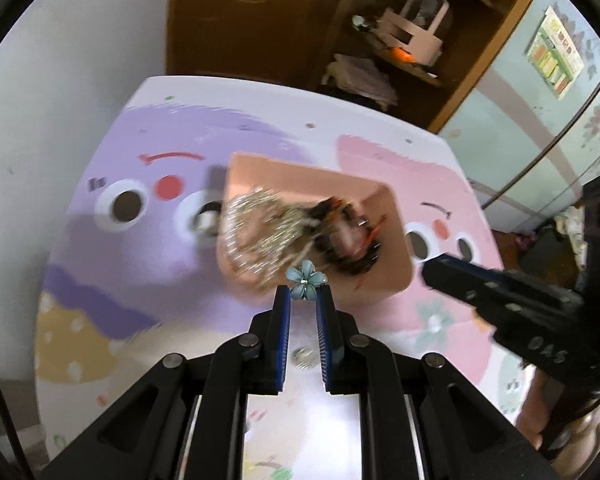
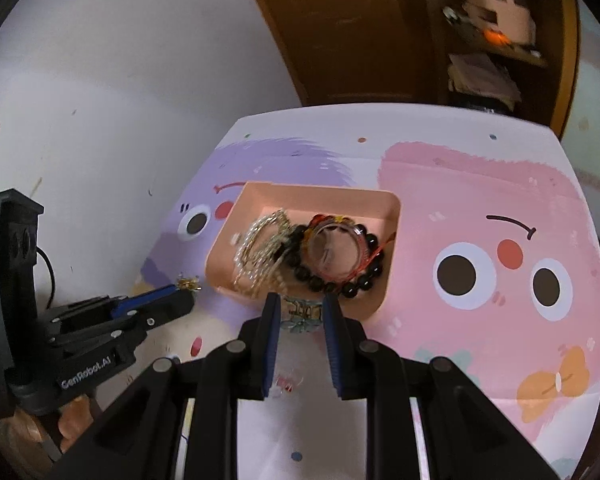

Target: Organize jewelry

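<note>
1. The pink tray [image 2: 388, 216] sits mid-table, its raised walls barring any low sideways entry.
2. Inside the tray, bracelets [image 2: 336, 256] and silver chains [image 2: 260, 252] fill the near half; the far strip is bare.
3. Right of the tray, the table [image 2: 500, 184] lies open.
4. Left of the tray, the left gripper [image 2: 188, 286] blocks the near corner.

A white wall [image 2: 120, 80] is seen on the left, marked with small scuffs. Behind the table [image 2: 500, 200], which is covered with a pastel cartoon print, a brown wooden door [image 1: 240, 12] and brown open shelves [image 1: 452, 40] are set. A pale blue cabinet [image 1: 540, 120] with a poster [image 1: 556, 52] is placed at the right.
</note>
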`<state>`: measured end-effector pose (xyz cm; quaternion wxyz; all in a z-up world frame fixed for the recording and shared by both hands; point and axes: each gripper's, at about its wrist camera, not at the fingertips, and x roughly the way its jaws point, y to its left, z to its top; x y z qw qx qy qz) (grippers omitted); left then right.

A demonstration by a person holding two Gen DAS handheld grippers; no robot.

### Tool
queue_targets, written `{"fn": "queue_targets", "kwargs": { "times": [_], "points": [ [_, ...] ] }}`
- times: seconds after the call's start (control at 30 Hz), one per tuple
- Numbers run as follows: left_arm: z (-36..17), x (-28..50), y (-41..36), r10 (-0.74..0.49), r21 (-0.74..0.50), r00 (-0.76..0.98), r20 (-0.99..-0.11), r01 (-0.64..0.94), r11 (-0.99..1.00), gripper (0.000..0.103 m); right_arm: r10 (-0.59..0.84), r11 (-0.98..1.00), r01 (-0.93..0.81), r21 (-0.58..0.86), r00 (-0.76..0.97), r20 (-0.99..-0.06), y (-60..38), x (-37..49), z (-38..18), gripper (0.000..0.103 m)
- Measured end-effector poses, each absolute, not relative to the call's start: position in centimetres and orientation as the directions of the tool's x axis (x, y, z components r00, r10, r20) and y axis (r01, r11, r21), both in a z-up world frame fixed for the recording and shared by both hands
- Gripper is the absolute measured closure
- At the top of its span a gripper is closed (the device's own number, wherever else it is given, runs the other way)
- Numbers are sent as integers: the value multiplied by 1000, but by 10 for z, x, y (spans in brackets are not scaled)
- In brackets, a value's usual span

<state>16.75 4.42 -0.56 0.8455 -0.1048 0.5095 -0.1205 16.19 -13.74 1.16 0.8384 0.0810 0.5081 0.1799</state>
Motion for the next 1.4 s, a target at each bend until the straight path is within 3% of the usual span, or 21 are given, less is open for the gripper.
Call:
{"fn": "queue_targets", "kwargs": {
  "times": [0.17, 0.6, 0.77, 1.23, 1.4],
  "points": [
    [-14, 193, 27, -367, -352, 394, -843, 112, 929, 92, 359, 933, -142, 330, 362, -860, -144, 183, -5, 82],
    [-49, 215, 18, -351, -352, 323, -879, 59, 934, 92, 351, 936, -85, 341, 302, -887, -145, 195, -23, 81],
    [-50, 214, 22, -351, -356, 324, -879, 43, 933, 79, 345, 938, -76, 338, 292, -892, -145, 194, -24, 81],
    [-22, 186, 40, -318, -340, 413, -854, 22, 940, 60, 328, 944, -72, 323, 346, -879, -146, 176, -11, 81],
    [-12, 165, 50, -295, -320, 448, -844, 20, 947, 59, 319, 947, -89, 308, 365, -875, -143, 159, -7, 81]
  ]
}}
